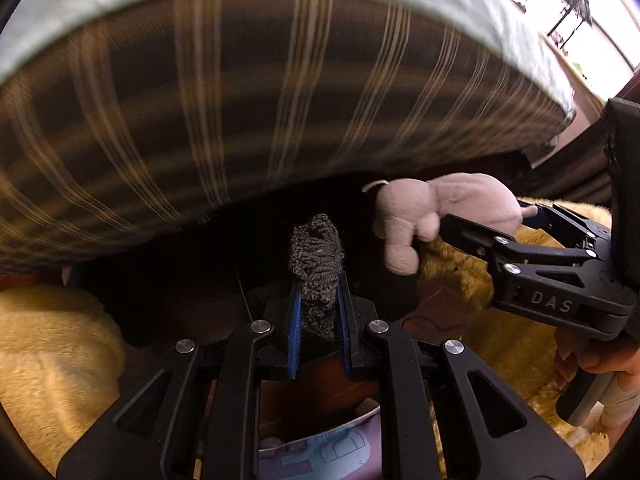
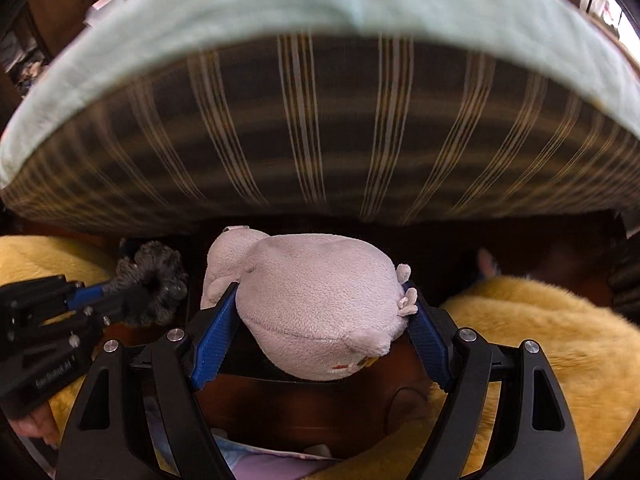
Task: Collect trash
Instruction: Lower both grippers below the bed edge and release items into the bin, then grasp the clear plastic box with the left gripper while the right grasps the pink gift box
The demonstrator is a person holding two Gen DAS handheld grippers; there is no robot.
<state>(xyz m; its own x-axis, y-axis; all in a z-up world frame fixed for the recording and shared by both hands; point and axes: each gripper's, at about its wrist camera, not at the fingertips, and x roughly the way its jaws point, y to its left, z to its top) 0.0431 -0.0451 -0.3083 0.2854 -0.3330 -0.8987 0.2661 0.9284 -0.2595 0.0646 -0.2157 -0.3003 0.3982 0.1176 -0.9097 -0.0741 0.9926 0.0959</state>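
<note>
A striped mattress (image 2: pixel 320 132) under a pale green sheet (image 2: pixel 320 0) fills the view ahead of me, blurred. Below it, yellow fuzzy rugs (image 2: pixel 540 340) lie on either side over a dark wooden floor (image 2: pixel 320 408). My right gripper (image 2: pixel 320 320) is clamped around a pale pink plush toy (image 2: pixel 316 300), holding it just below the mattress edge. My left gripper (image 1: pixel 318 300) pinches a small grey knitted piece (image 1: pixel 316 256) between its blue pads (image 1: pixel 295 320), raised close beside the toy.
</note>
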